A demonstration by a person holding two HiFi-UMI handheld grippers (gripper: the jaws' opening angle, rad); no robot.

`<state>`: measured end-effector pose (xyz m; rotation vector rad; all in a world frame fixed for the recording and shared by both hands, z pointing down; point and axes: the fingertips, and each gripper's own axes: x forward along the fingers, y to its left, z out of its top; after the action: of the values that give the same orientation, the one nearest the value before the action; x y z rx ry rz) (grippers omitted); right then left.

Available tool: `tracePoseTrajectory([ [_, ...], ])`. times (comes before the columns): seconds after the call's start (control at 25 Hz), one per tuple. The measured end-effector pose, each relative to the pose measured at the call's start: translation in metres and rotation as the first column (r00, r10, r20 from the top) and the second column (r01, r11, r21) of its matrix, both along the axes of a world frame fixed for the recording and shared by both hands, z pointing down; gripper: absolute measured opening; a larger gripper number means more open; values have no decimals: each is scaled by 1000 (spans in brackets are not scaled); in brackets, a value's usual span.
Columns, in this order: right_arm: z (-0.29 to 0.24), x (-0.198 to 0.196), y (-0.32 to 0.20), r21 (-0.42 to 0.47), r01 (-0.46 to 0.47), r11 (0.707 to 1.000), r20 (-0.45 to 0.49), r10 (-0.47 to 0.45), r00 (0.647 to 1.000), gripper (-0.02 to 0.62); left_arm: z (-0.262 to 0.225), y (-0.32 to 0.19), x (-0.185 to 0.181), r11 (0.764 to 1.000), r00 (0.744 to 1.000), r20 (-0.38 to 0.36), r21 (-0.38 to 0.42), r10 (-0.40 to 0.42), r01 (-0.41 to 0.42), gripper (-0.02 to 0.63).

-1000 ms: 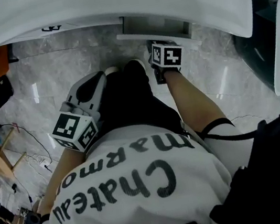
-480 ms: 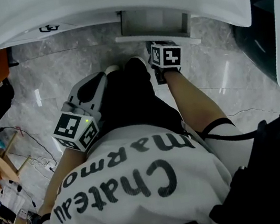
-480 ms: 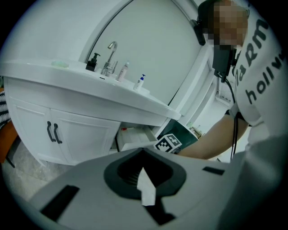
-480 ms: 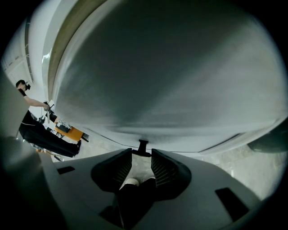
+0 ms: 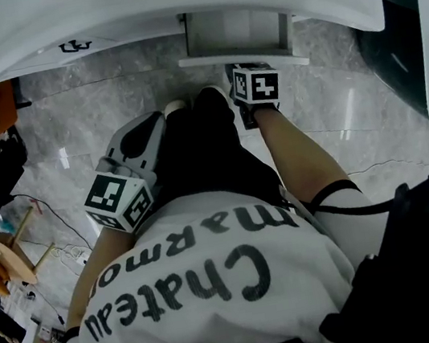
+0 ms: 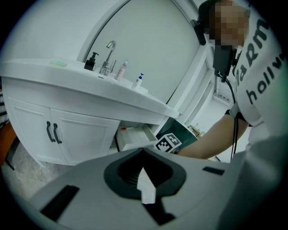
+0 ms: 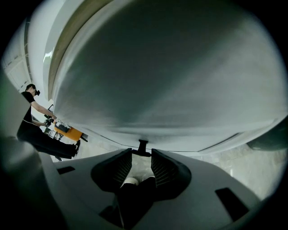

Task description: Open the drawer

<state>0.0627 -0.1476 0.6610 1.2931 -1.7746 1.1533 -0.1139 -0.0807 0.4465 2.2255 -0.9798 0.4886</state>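
Jaws of the right gripper are drawn in narrow on the small dark handle, whose crossbar sits right at their tips, one ribbed pad on each side. The handle's stem runs forward from the tips into a pale surface that fills the view beyond them. From the head view, the drawer stands partly pulled out from under the white countertop, its front just ahead of the right gripper. The left gripper has its jaws closed together with nothing between them. Beyond and above their tips are the faucet, the two cabinet doors and the drawer, with the right gripper's marker cube just beside it.
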Motion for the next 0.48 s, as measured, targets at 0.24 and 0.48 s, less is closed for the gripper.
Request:
tracePoseTrajectory([
  [0.24,0,0,4,-5,-1,1000,-3,1,1000,141,-1,-2,-3,1000,1000,1,6,12,-12,8],
  [0.48,0,0,7,-5,1,1000,-9,-1,1000,141,1,-1,-5,1000,1000,3,0,26,-26,8],
])
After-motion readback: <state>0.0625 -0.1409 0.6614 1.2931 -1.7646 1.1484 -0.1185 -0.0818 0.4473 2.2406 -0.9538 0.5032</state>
